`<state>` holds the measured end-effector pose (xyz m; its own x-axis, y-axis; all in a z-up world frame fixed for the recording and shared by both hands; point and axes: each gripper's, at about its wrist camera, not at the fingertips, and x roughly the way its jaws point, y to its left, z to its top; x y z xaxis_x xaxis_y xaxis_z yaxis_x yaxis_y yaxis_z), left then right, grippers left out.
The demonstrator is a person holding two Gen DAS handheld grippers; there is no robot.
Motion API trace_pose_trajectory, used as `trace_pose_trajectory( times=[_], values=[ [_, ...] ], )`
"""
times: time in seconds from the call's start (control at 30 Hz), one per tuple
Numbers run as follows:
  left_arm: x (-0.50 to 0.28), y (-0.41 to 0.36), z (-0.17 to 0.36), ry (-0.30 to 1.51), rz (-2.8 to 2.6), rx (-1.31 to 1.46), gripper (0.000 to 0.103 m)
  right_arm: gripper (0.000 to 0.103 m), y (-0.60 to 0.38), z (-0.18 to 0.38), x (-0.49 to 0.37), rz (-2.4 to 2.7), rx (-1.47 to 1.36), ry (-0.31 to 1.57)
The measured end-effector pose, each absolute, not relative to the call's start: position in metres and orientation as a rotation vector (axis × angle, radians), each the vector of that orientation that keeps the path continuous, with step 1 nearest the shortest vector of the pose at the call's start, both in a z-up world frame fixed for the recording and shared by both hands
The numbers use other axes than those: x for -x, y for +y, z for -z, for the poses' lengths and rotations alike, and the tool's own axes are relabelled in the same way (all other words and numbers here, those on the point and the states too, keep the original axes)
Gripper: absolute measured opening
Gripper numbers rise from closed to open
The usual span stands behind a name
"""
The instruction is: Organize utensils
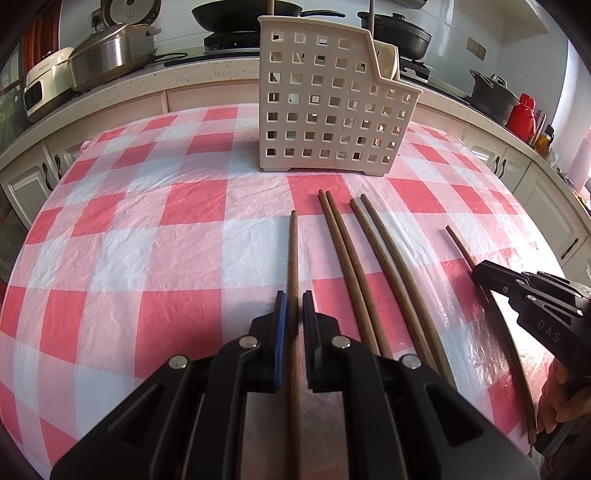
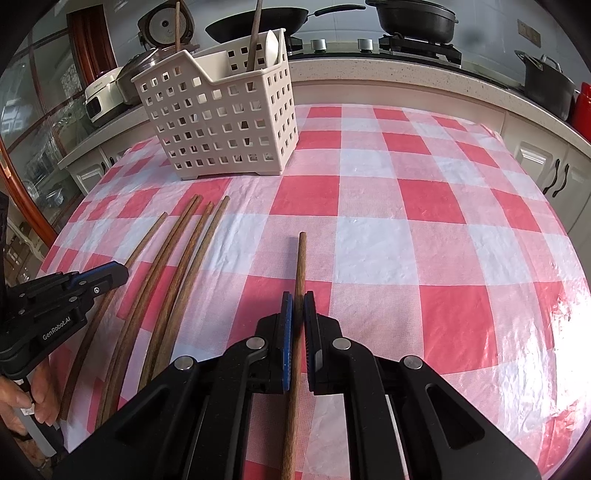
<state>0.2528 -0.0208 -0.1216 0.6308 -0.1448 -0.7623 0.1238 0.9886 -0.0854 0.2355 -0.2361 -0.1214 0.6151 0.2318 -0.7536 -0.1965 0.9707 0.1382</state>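
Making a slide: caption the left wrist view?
Left gripper straddles a brown wooden chopstick on the red-checked tablecloth, before the perforated beige plastic caddy.

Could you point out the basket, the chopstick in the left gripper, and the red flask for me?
basket [image 1: 325, 110]: left wrist view, on its perforated front wall.
chopstick [image 1: 293, 251]: left wrist view, on the shaft ahead of the left gripper [image 1: 294, 306].
red flask [image 1: 522, 115]: left wrist view, on its body.

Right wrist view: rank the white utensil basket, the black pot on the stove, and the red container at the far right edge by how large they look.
1. White utensil basket, clearly largest in frame.
2. Black pot on the stove; farther off, so its true size is unsure.
3. Red container, smallest, though cut off by the image edge.
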Motion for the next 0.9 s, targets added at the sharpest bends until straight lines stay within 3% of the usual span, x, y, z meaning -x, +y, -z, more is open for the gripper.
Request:
trace_pose_trajectory(
  times=[0.3,0.9],
  values=[
    [-0.241,-0.022,0.104,0.817,0.164,0.019,0.006,0.007,-0.231,0.105,-0.226,-0.273,-0.064,0.822],
    [-0.189,-0.023,0.016,0.558,0.171,0.005,0.006,0.007,-0.228,0.024,-0.185,-0.311,-0.072,0.587]
  ],
)
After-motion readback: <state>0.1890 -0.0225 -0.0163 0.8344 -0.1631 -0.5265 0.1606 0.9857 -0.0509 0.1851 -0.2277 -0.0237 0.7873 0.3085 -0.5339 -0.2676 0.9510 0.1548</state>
